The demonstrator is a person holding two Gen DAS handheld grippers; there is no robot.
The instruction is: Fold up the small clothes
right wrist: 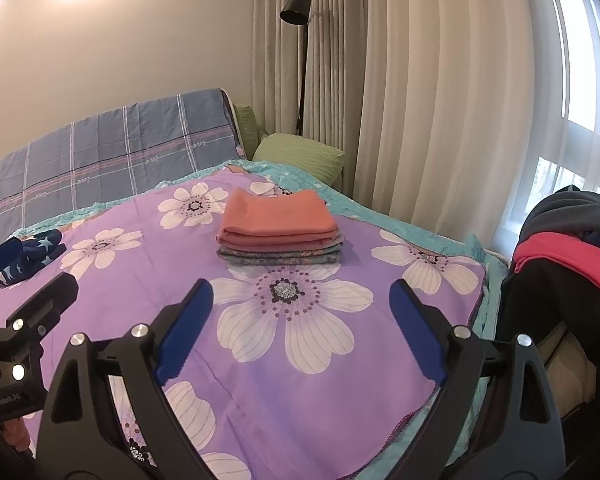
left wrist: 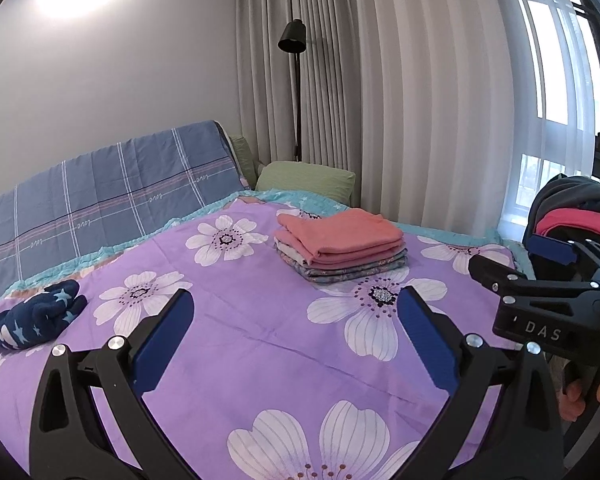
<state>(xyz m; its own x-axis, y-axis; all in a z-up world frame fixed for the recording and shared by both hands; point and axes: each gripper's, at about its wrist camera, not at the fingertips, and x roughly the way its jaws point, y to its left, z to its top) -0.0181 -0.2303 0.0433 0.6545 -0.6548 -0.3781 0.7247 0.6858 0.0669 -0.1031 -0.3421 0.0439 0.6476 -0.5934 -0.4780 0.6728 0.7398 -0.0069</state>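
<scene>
On the bed (left wrist: pixel 260 344), both grippers hover empty with fingers spread: left gripper (left wrist: pixel 296 332), right gripper (right wrist: pixel 300 320). Folded stack (left wrist: pixel 339 244) lies far centre; starred garment (left wrist: pixel 36 320), far left, seems next and should be spread flat first.

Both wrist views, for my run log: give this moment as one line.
left gripper: open, empty | right gripper: open, empty | folded stack: on bed | star-print garment: crumpled, unfolded

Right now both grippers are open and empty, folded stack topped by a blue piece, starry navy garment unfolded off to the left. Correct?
One error: the folded stack is topped by a salmon-pink piece, not blue, clear in the right wrist view. The rest holds: left gripper and right gripper open and empty, starry navy garment unfolded at left.
</scene>
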